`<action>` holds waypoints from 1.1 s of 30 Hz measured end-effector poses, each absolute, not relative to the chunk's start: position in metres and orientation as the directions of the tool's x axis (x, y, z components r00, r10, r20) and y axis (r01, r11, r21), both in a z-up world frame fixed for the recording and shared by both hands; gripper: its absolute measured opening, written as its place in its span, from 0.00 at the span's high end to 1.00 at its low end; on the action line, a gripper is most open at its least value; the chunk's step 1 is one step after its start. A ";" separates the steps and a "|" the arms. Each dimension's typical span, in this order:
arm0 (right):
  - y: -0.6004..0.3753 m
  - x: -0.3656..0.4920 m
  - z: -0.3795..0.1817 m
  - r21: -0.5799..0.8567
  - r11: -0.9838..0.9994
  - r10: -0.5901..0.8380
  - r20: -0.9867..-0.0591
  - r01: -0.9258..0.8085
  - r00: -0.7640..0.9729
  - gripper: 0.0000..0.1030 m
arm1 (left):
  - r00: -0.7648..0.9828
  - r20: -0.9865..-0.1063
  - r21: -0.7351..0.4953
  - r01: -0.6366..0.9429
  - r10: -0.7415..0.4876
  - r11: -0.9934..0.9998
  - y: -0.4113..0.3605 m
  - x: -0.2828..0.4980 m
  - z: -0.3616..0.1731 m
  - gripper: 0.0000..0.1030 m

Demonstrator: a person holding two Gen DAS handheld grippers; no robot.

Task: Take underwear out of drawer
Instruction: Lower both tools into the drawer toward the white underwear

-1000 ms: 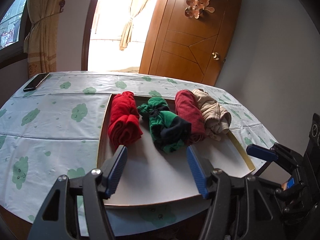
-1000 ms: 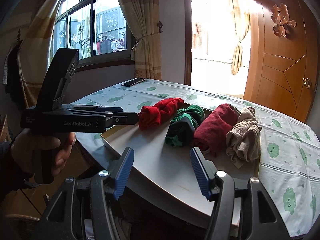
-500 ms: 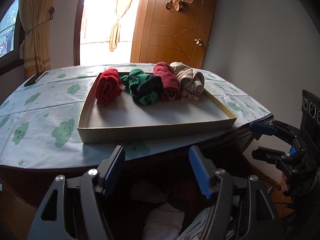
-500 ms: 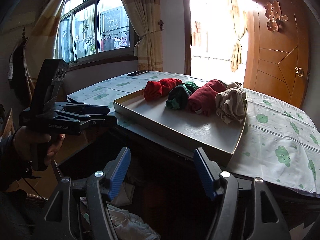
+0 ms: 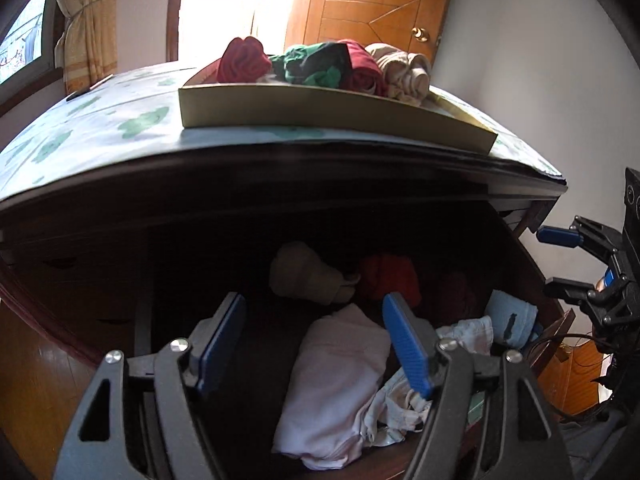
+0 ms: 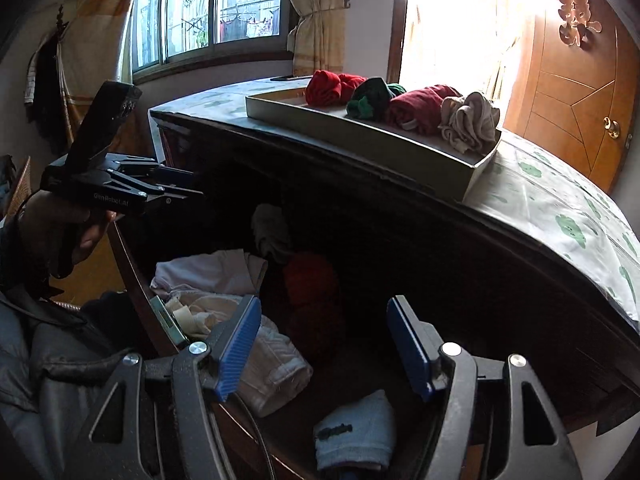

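An open drawer (image 6: 136, 276) under the table top holds loose underwear: a pale pink folded piece (image 5: 336, 380), a beige roll (image 5: 304, 276), a red roll (image 5: 390, 276) and a light blue roll (image 5: 512, 320). My left gripper (image 5: 314, 298) hovers over the pink piece, its jaws opening with nothing between them. Over the drawer's other end my right gripper (image 6: 324, 302) stands open and empty, above the red roll (image 6: 312, 280) and the blue roll (image 6: 356, 432). Each gripper shows at the edge of the other's view.
On the cloud-print tablecloth (image 5: 100, 128) stands a shallow tray (image 5: 320, 108) with several rolled garments in red, green, dark red and beige. The table's dark edge overhangs the drawer. A phone (image 6: 286, 78) lies at the far side. A person's hand and dark sleeve (image 6: 60, 340) are at left.
Both grippers have dropped from above the tray to below the table edge, so the open drawer and its clothes now fill the views. The left jaws have spread a little wider.
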State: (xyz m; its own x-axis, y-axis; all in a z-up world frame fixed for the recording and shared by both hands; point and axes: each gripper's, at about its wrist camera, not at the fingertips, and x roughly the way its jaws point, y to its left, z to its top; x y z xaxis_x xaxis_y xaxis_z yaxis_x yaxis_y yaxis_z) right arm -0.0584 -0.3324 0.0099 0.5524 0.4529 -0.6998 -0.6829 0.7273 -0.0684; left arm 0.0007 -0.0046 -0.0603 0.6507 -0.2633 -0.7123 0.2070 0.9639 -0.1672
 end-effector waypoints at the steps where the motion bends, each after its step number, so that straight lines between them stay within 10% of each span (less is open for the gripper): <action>1: -0.337 -0.060 0.009 -0.071 0.728 0.445 -0.707 -0.682 0.550 0.34 | 0.645 -0.718 -0.168 0.204 -0.261 0.965 -0.004 0.002 -0.062 0.30; 33: -0.235 -0.018 -0.050 -0.050 0.346 0.292 -0.943 -0.937 0.158 0.34 | 0.550 -0.803 -0.153 0.182 -0.230 0.971 0.003 0.015 -0.084 0.21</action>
State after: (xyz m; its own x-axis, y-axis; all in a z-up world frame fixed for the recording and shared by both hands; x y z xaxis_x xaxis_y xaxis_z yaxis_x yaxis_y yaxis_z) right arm -0.0182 -0.2351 -0.0497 0.1583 0.2921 -0.9432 -0.9369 0.3460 -0.0501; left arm 0.0153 0.0032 -0.0843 0.5497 -0.2300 -0.8031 0.1824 0.9712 -0.1533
